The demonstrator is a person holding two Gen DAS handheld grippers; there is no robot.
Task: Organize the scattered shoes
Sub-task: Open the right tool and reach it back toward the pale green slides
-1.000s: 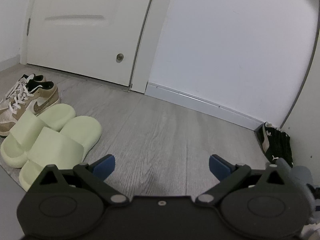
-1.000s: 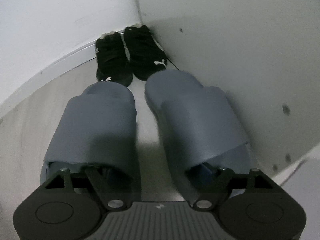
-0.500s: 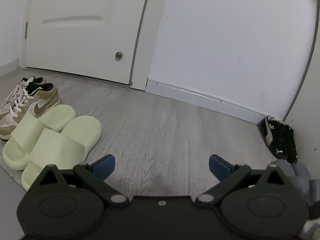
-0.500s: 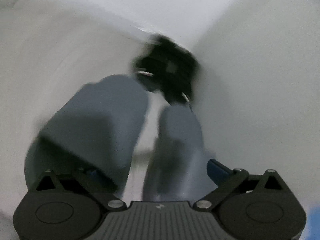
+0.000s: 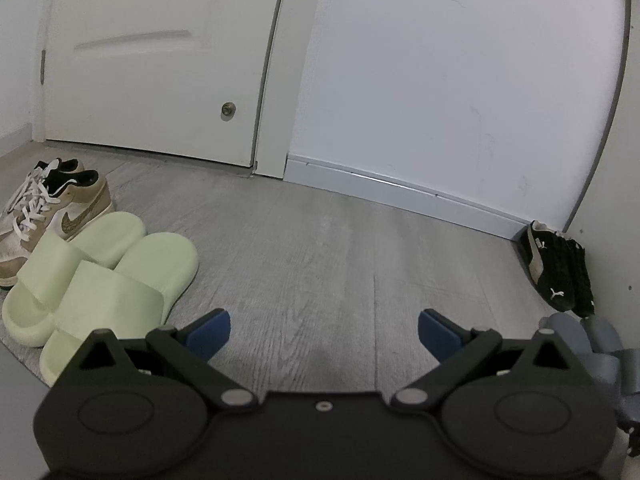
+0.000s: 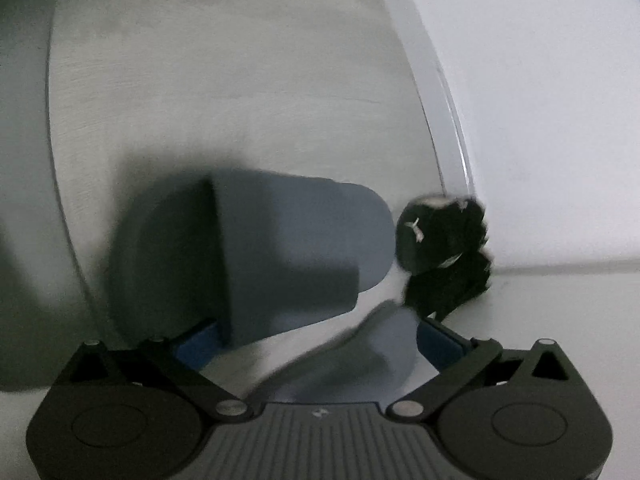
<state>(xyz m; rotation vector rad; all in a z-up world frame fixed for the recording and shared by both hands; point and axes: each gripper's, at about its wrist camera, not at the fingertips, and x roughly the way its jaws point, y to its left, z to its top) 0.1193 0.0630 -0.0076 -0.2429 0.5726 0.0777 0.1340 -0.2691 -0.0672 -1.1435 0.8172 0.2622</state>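
Left gripper point(image 5: 324, 330) hangs wide and empty above bare grey plank floor point(image 5: 320, 248). Right gripper point(image 6: 316, 340) is also spread wide, gripping nothing; the blurred slate-blue foam slides point(image 6: 296, 248) lie at its 12 o'clock, toes touching the black suede trainers point(image 6: 444, 252) at 2 o'clock against the white wall point(image 6: 540, 100). Pale green foam slides point(image 5: 104, 280) and tan laced sneakers point(image 5: 52, 204) sit paired at the left gripper's 10 o'clock. Risk, in my judgement: a careless sweep nudges a blue slide askew or into the trainers, undoing the row.

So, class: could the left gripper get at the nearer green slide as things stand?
Probably yes: the left gripper is open and empty, and the green slide lies just left of it on bare floor, nothing between.
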